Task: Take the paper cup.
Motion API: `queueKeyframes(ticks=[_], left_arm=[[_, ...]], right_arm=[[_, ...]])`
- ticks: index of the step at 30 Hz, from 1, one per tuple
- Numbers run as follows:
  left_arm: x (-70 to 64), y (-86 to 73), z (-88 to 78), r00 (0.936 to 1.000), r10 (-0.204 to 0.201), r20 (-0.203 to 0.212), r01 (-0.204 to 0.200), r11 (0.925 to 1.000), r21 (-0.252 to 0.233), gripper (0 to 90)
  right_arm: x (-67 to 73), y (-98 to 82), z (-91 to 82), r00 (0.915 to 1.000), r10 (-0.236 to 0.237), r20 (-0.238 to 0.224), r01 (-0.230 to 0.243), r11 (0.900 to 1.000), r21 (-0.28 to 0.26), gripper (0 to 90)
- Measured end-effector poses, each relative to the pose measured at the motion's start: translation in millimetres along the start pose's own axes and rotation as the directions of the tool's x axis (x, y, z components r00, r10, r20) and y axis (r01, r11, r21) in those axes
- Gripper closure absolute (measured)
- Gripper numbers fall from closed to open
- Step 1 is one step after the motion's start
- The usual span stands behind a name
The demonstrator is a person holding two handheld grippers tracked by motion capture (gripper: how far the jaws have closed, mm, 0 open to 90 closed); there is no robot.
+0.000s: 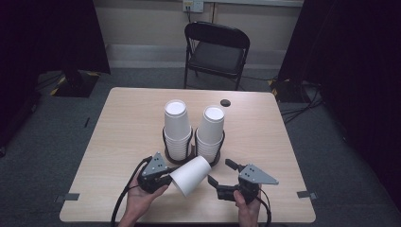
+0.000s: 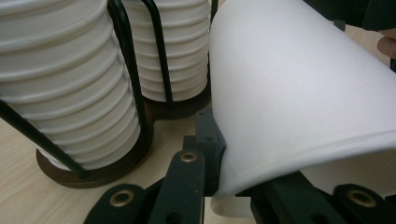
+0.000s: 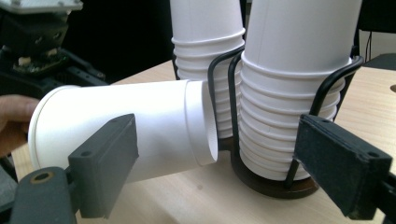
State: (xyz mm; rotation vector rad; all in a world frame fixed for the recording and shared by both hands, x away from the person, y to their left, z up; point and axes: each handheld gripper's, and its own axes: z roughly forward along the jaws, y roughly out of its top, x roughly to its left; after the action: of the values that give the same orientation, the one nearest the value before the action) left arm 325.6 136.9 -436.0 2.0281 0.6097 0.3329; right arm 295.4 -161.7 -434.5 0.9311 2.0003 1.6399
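At lower centre of the high view, the left gripper [image 1: 163, 178] clamps a tipped white cup [image 1: 190, 175] by its rim; the right gripper [image 1: 218, 173], lower right, gapes empty, palm beneath.

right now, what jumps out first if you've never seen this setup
Two tall stacks of white paper cups stand upside down in a black wire holder mid-table. In front of them, the left gripper grips a single paper cup lying sideways, while the right gripper waits open just beside it.
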Motion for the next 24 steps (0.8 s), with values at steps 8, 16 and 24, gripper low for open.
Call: queueKeyframes(ticks=[8, 16, 24], left_arm=[[-2.6, 10.2, 3.5, 0.9996, 0.027, 0.01, -0.027, 0.9991, 0.031, 85.3], [3.8, 14.7, 4.7, 0.9995, -0.001, 0.031, -0.003, 0.9937, 0.112, 85.3], [12.2, 20.7, 0.5, 0.9992, -0.005, 0.041, -0.003, 0.9833, 0.182, 85.3]], right_arm=[[2.5, -4.8, -1.3, 0.9976, -0.069, -0.006, 0.068, 0.997, -0.045, 13.1], [6.8, -10.0, -0.1, 0.9866, -0.162, -0.017, 0.162, 0.987, -0.01, 13.0], [11.2, -14.0, 6.6, 0.9769, -0.202, -0.068, 0.205, 0.978, 0.036, 14.1]])
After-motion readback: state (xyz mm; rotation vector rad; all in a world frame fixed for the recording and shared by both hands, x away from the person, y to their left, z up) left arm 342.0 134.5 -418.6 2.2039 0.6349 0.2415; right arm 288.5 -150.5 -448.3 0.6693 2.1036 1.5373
